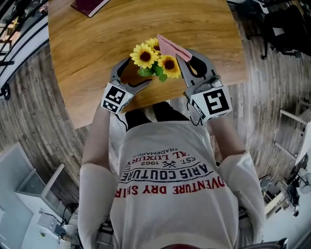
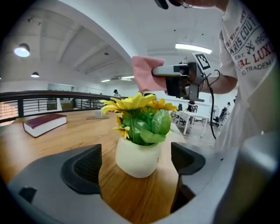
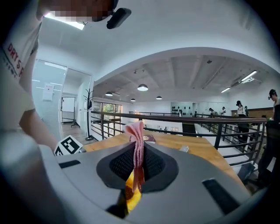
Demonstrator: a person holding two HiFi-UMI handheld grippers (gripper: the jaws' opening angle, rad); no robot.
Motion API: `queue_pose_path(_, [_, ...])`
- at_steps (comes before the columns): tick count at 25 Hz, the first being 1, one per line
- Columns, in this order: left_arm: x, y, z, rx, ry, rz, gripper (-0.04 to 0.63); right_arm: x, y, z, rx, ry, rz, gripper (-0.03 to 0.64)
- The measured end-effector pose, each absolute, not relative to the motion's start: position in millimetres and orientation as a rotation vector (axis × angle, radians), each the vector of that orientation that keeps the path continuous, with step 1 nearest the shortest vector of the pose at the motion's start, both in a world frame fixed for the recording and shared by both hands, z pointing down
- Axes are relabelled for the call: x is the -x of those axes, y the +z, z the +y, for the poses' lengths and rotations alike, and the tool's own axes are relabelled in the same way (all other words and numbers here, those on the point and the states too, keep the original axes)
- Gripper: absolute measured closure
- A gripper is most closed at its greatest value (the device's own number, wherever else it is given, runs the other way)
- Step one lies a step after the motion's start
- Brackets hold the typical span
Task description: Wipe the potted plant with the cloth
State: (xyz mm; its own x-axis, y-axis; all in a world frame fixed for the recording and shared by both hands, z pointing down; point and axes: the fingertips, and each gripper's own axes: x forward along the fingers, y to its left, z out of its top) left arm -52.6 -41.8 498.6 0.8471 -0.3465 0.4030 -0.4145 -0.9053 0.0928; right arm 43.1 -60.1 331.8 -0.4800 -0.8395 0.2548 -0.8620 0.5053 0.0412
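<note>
Two grippers meet at the near edge of a round wooden table (image 1: 87, 44). Far off at eleven o'clock from the plant, a dark red book (image 1: 90, 6) lies flat near the table's far edge.

The left gripper (image 1: 137, 73) comes in from seven o'clock with its jaws spread wide. In its own view the potted plant (image 2: 139, 140) stands upright on the wood between the two dark pads (image 2: 85, 168), with a gap of bare table on either side of the cream pot (image 2: 136, 158) — neither pad touches it. Yellow sunflowers and green leaves rise above the pot.

The cloth (image 1: 170, 47), pink and folded, sits at about one o'clock from the flowers, just above and beside them. The right gripper (image 1: 182, 54) reaches in from five o'clock, and its jaws are clamped tight on that cloth — in its own view the pink fabric (image 3: 136, 144) stands pinched between the pads, its edge poking up past them and a yellow petal showing below. Whether the cloth touches the petals, I cannot tell.
</note>
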Motion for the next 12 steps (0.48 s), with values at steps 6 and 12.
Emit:
queue_pose_path(6, [26,518,-50,-2.944,0.725,-0.332,0.080,-71,347,-72,-1.434,0.163,-2.478,0.580])
queue_pose_path(12, [2,534,-44,-2.959,0.855,-0.059,0.071,-98,362,-88,-1.468,0.219,-2.441,0.580])
